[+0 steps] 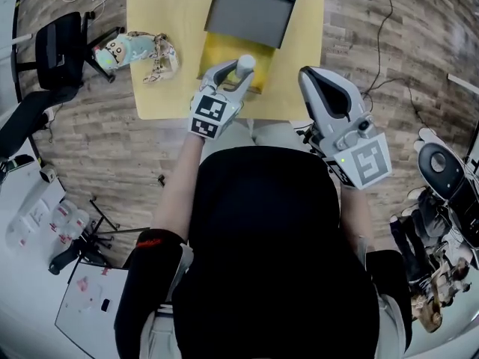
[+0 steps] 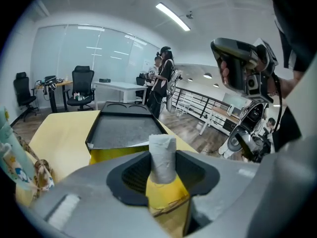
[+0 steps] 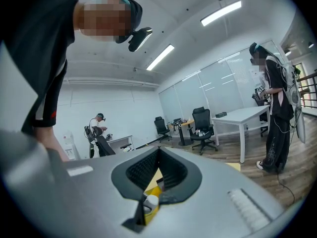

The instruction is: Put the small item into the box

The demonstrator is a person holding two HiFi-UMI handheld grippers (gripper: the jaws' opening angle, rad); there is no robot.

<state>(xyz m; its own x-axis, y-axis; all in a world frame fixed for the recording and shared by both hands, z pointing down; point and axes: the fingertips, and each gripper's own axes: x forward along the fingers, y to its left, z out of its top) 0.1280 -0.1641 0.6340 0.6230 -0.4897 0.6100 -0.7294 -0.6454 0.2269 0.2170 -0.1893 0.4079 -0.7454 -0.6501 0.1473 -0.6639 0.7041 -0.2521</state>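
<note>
Vertically, left gripper [image 2: 161,175] jaws clamp the white cylinder [image 2: 162,152]; right gripper [image 3: 158,152] jaws closed, empty

Worktop [image 1: 168,21]: pale yellow, upper middle of the frame, standing on a wood-plank floor [image 1: 389,66].
Box [image 1: 222,51]: open, yellow inside, centre, at the near edge.
Lid [image 1: 251,10]: dark grey, directly behind the Box.
Pouch [image 1: 142,54]: light blue, printed, overhanging the left edge.

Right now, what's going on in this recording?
A person holds a gripper in each hand at a yellow table. The left gripper has its fingers closed on a small white roll, held at the near edge of the open yellow box, not released. The right gripper is shut and empty, off to the right. A soft toy lies to the left.
</note>
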